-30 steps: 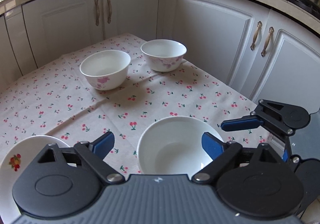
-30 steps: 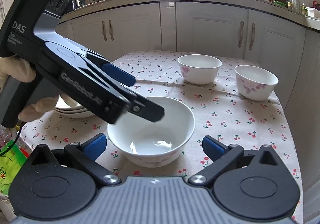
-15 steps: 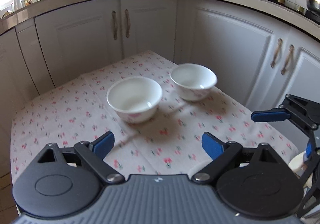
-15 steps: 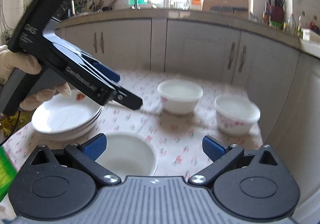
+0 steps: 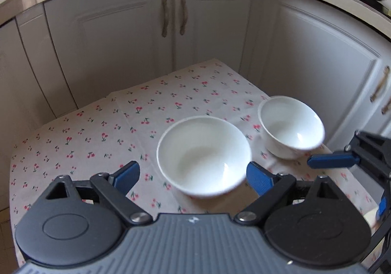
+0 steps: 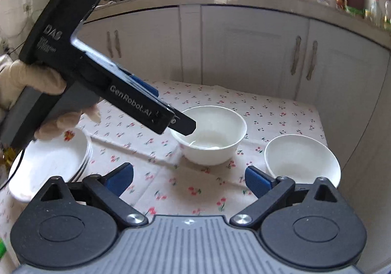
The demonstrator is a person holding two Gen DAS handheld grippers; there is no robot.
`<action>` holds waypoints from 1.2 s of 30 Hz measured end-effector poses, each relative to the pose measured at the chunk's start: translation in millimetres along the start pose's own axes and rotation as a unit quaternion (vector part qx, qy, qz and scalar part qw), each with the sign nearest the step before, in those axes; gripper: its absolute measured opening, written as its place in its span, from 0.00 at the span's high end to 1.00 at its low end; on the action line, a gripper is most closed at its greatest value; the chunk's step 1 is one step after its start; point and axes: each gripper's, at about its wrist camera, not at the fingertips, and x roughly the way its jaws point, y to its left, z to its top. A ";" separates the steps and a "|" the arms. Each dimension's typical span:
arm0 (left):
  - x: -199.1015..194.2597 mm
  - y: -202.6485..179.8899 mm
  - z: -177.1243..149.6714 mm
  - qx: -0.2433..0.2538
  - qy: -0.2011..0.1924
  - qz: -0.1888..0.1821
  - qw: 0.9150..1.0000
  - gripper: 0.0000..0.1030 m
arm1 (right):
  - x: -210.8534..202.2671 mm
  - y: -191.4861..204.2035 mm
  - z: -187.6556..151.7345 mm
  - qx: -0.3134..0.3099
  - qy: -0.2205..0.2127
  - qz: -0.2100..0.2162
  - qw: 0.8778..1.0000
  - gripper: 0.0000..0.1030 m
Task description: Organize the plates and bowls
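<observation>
White cabinets back our cherry-print worktop [image 5: 73, 147]. Left gripper [image 5: 193, 176] fingers spread, empty, reaching the nearer bowl [image 5: 204, 154]; right gripper [image 6: 189, 180], just narrowing, empty. Next: clamp its rim.

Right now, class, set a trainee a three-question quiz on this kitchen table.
1. How many bowls stand on the cherry-print cloth?
2. True or false: the left claw grips a bowl.
3. What lies at the cloth's left in the right wrist view: A plates, B cups, C a pot?

Key: 1. Two, the nearer bowl and the farther bowl. 2. False; it is open. 3. A, the stacked plates.
</observation>
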 end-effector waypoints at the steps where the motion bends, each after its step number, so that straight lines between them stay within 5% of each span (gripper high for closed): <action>1: 5.7 1.6 2.6 -0.005 0.002 -0.001 1.000 0.09 | 7.0 -4.9 2.4 0.008 0.003 0.005 1.000 0.05; 9: 38.4 10.1 16.2 -0.032 0.022 -0.008 0.999 0.11 | 50.3 -4.2 1.0 -0.022 0.025 -0.019 0.999 0.20; 18: 57.7 11.2 18.4 -0.033 0.037 -0.020 0.999 0.27 | 72.6 -11.1 5.1 -0.018 0.033 -0.022 0.999 0.22; 36: 75.1 23.7 25.1 -0.035 0.054 -0.057 0.996 0.32 | 94.0 -14.4 12.0 -0.011 0.039 -0.029 0.999 0.27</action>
